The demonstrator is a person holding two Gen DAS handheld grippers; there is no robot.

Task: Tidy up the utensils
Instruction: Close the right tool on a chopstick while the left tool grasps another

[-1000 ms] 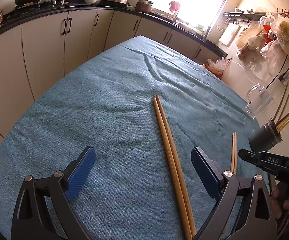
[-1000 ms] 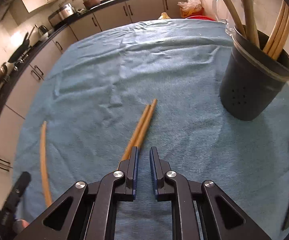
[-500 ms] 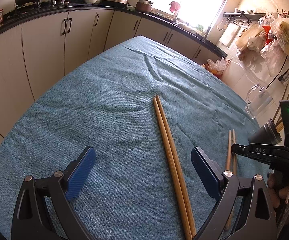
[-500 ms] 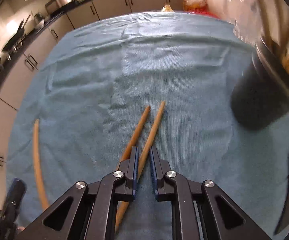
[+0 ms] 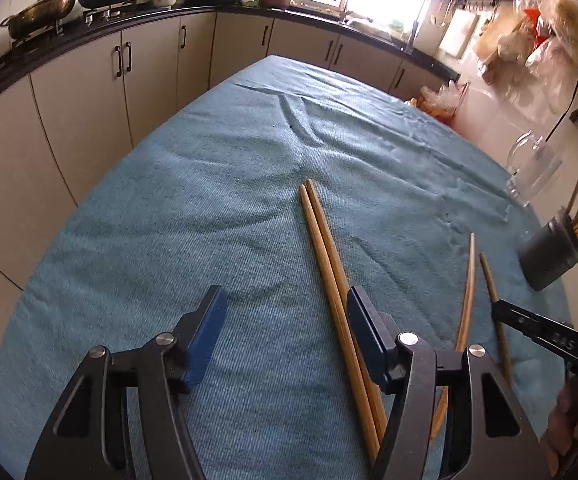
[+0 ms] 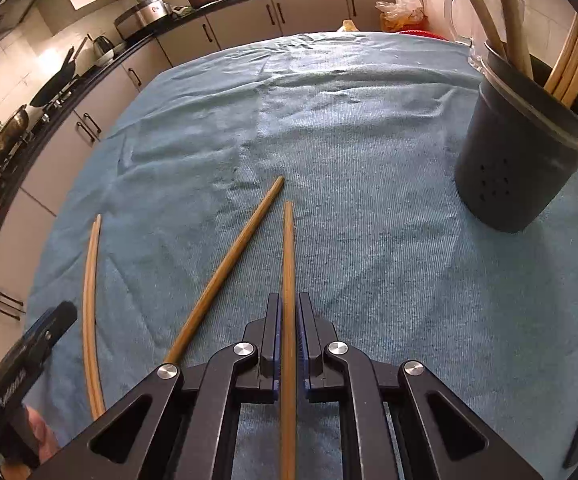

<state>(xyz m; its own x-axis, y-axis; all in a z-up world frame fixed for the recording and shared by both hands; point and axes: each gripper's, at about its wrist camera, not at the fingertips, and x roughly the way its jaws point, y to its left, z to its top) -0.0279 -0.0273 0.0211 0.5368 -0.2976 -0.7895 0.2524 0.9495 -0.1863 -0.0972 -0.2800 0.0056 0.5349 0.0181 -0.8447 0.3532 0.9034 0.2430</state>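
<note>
One chopstick (image 6: 288,264) is sitting pinched in the right gripper (image 6: 288,320); a second ago those pads were nearly shut on nothing. Its mate (image 6: 225,268) is lying splayed beside it on the blue cloth (image 6: 369,200). Several are already standing in the dark holder (image 6: 525,160); the pair (image 5: 329,264) between the left gripper's (image 5: 285,316) still-spread, narrowing jaws is waiting.

Your left gripper (image 5: 283,330): jaws have just been closing — nothing squeezed yet.
Two chopsticks (image 5: 325,248): side by side on the blue cloth (image 5: 169,220), running under your right-hand finger (image 5: 363,330).
Other chopsticks (image 5: 467,292): farther right — beside your right gripper (image 5: 499,312).
Dark cup (image 5: 549,256): holds more sticks.
</note>
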